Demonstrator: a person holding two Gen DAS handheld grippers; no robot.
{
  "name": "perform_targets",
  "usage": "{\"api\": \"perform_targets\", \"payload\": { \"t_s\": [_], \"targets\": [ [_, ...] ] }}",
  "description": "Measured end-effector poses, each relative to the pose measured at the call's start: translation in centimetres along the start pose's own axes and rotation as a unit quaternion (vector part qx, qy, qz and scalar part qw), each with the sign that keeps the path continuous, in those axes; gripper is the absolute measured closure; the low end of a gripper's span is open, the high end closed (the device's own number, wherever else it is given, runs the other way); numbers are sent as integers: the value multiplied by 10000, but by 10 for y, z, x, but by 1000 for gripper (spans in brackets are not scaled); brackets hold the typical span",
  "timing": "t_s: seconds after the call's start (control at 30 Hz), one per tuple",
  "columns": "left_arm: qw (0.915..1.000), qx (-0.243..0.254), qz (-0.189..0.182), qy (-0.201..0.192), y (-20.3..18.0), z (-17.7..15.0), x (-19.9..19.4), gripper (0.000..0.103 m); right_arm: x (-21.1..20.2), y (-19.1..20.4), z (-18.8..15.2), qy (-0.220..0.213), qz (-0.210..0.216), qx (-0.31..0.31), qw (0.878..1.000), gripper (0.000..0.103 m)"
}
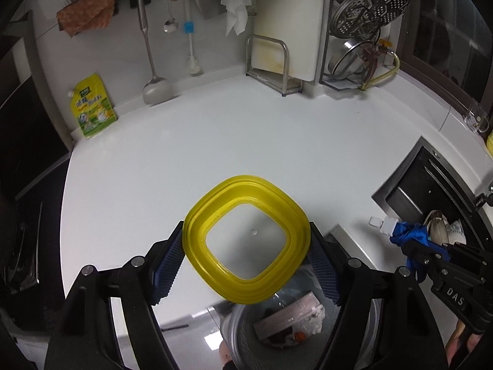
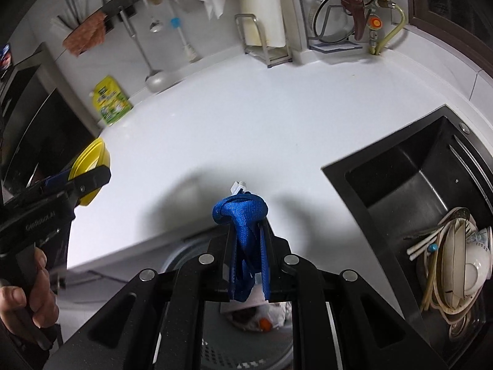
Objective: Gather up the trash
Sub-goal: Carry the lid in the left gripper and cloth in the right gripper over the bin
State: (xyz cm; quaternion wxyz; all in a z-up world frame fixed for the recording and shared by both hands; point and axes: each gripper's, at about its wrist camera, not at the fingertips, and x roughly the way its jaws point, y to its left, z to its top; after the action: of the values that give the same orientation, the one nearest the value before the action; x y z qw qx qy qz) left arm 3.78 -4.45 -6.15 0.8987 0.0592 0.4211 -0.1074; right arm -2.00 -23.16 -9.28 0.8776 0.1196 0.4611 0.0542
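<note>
Two pieces of trash are in hand at once, both raised off the white countertop near its front edge. The yellow container, a squarish plastic tub with a clear bottom, is pinched across its rim by the left gripper, the blue ribbed pads pressing its two opposite sides; in the right wrist view it shows at the far left. The blue strap, a bundle of woven webbing with a small white clip at its far end, is clamped between the narrowly closed fingers of the right gripper, its loose ends hanging down past them.

Below both tools, just in front of the counter's edge, stands the trash bin, a perforated grey basket already holding crumpled paper and wrappers. The container hangs partly over the bin's mouth, and the strap hangs above it too.

By my reading, the step in hand is the drop. The next move calls for bringing each item squarely over the bin opening, then letting the jaws part so it falls inside; the wide tub needs centring so its rim does not catch the bin's edge.

Further out, a sink with stacked dishes lies to the right, and a green detergent pouch leans against the back wall.
</note>
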Motion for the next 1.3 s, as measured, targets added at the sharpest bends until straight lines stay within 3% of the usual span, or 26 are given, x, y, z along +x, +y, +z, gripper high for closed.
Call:
{"api": "perform_targets", "payload": {
  "t_s": [0.23,0.57,1.3],
  "targets": [
    [9998,-178,39,21,-13,-32,-20,30,-12,-4,-23,114,184,-252,9994,91],
    [9991,-293,125,273,-28,-73,-20,30,-8,-3,-43,359,316,-497,9976,91],
    [9959,-405,125,798,-36,-122,1,30,34,9,-89,1048,637,-706,9899,91]
  ]
}}
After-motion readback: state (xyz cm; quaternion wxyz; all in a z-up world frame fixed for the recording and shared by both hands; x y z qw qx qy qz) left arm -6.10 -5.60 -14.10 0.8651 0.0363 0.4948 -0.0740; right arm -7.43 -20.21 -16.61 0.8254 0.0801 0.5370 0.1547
